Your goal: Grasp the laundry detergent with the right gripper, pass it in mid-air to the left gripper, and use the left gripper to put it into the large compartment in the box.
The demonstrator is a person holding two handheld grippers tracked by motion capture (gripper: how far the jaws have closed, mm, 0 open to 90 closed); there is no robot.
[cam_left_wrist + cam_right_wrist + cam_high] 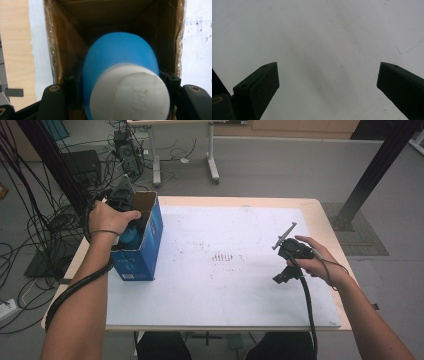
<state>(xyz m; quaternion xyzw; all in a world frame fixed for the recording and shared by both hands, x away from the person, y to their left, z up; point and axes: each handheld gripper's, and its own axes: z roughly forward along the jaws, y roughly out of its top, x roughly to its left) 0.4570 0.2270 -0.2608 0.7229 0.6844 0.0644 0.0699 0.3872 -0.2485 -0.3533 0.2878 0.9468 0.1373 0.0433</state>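
My right gripper (289, 264) rests near the table's (320, 210) right edge on the white mat (225, 285); its jaws stand wide apart, released, with nothing between them (bare mat beneath). At the left edge stands the blue cardboard box (145, 255), open at the top. My left gripper (117, 100) points down into it, clenched on a blue bottle with a white cap (120, 55), pads pressing both sides. The bottle sits inside the box, between its brown inner walls.
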